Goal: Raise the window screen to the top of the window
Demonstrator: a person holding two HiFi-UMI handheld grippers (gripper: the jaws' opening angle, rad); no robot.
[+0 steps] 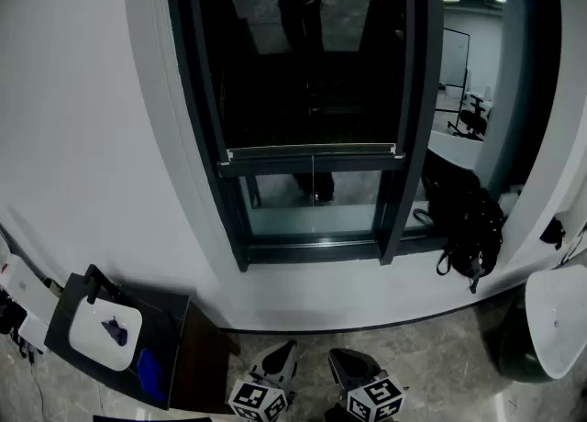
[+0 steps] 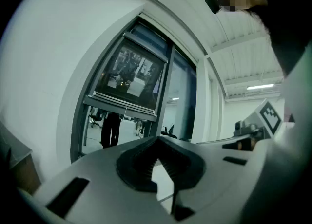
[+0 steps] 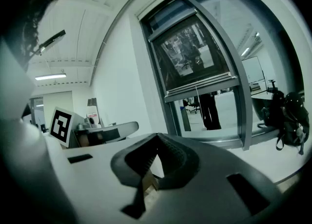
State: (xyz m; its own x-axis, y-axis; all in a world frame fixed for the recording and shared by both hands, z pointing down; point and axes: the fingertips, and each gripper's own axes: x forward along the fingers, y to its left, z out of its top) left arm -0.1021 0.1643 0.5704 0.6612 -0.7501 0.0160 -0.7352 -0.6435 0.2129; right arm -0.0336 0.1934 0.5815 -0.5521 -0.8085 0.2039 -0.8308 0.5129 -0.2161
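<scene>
The window (image 1: 312,108) has a dark frame set in a white wall. Its screen (image 1: 303,53) covers the upper pane, and the screen's bottom bar (image 1: 312,154) sits about two thirds of the way down, with a thin cord (image 1: 313,180) hanging from its middle. The same bar shows in the left gripper view (image 2: 122,106) and the right gripper view (image 3: 200,87). Both grippers hang low, well short of the window: left gripper (image 1: 284,349) (image 2: 156,142) and right gripper (image 1: 337,358) (image 3: 157,138). Each has its jaw tips together with nothing between them.
A black backpack (image 1: 470,220) rests on the sill at the right. A white rounded object (image 1: 559,319) stands at the lower right. At the lower left a dark stand holds a white tray (image 1: 105,330) beside a brown cabinet (image 1: 204,360).
</scene>
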